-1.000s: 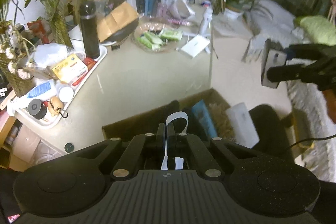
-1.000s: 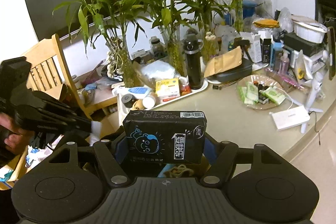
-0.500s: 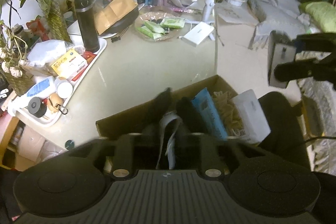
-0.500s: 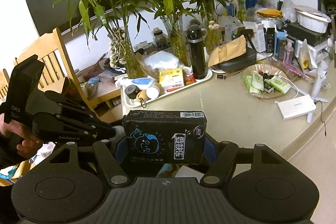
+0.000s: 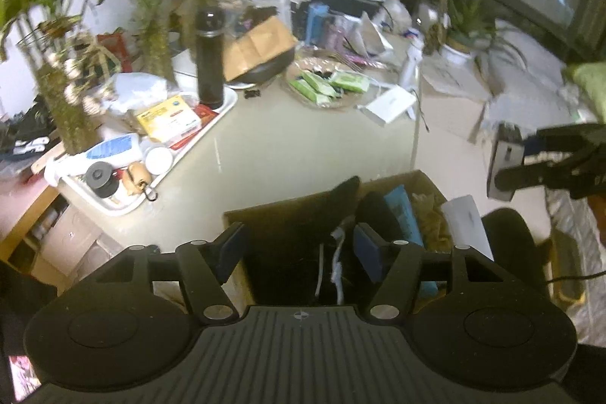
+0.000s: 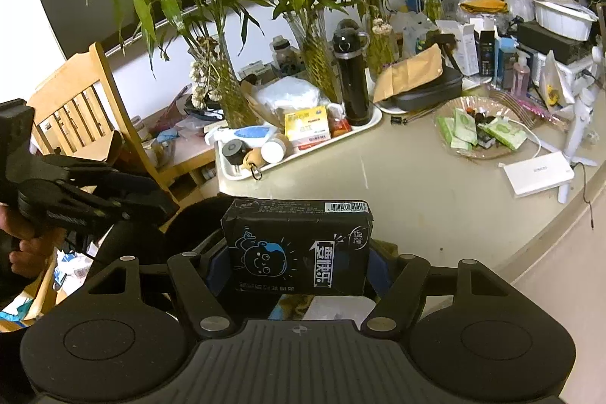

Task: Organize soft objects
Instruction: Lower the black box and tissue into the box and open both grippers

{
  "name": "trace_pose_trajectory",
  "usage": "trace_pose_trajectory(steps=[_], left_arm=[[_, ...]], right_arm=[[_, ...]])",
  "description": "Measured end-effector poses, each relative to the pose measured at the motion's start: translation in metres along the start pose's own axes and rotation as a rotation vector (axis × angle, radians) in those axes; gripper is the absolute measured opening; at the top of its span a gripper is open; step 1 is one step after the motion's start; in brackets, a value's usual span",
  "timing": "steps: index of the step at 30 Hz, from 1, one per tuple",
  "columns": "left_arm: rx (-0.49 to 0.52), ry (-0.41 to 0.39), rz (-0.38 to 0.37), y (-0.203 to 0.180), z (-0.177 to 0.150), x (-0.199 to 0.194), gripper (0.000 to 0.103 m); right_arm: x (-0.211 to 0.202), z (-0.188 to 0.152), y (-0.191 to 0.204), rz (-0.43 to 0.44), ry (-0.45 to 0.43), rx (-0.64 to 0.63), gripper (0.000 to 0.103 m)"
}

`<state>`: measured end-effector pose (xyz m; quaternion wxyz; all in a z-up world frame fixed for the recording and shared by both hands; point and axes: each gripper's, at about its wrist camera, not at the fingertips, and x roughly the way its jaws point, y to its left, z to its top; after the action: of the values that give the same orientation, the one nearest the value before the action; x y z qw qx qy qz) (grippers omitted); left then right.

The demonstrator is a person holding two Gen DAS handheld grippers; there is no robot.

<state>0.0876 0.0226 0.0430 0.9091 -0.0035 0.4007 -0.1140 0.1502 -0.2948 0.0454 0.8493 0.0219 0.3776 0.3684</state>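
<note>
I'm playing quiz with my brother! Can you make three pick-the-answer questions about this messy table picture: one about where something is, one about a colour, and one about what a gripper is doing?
1. Where does the tall black bottle stand?
A. on the white tray
B. in the cardboard box
C. on the chair

2. What colour is the tissue pack?
A. yellow
B. black
C. pink

3. What is the right hand-held gripper doing?
A. hanging empty
B. holding the bottle
C. holding the tissue pack

Answers:
1 A, its base sits on the tray's end.
2 B, a black wrapper with blue and white print.
3 C, the pack sits between its pads.
</note>
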Motion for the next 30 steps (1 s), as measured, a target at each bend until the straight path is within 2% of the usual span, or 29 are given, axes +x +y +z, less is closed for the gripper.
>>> trace_pose_trajectory(steps=[8, 12, 18, 21, 22, 25, 30], left_arm=[[-0.075, 0.008, 0.021, 0.021, -0.011, -0.003, 0.062], [-0.093, 0.009, 0.017, 0.025, -0.015, -0.002, 0.062], [-0.104, 0.007, 0.014, 0.027, -0.02, -0.003, 0.062], [-0.108, 0.004, 0.014, 0.027, -0.021, -0.004, 0.062], [-0.109, 0.002, 0.011, 0.027, -0.022, -0.005, 0.062], [-0.109, 0.001, 0.012, 0.027, -0.023, -0.007, 0.062], [-0.106, 0.005, 0.023, 0.024, -0.023, -0.007, 0.062]], right_arm=[[0.021, 0.0, 0.009, 0.016, 0.079, -0.069, 0.073], [0.04, 0.007, 0.023, 0.05, 0.151, -0.221, 0.073], [0.07, 0.012, 0.042, 0.034, 0.234, -0.445, 0.074], [0.08, 0.009, 0.051, 0.037, 0.246, -0.553, 0.091], [0.082, 0.008, 0.053, 0.033, 0.245, -0.576, 0.094], [0.083, 0.006, 0.054, 0.058, 0.24, -0.566, 0.098], [0.074, 0.0, 0.049, 0.025, 0.2, -0.485, 0.099]])
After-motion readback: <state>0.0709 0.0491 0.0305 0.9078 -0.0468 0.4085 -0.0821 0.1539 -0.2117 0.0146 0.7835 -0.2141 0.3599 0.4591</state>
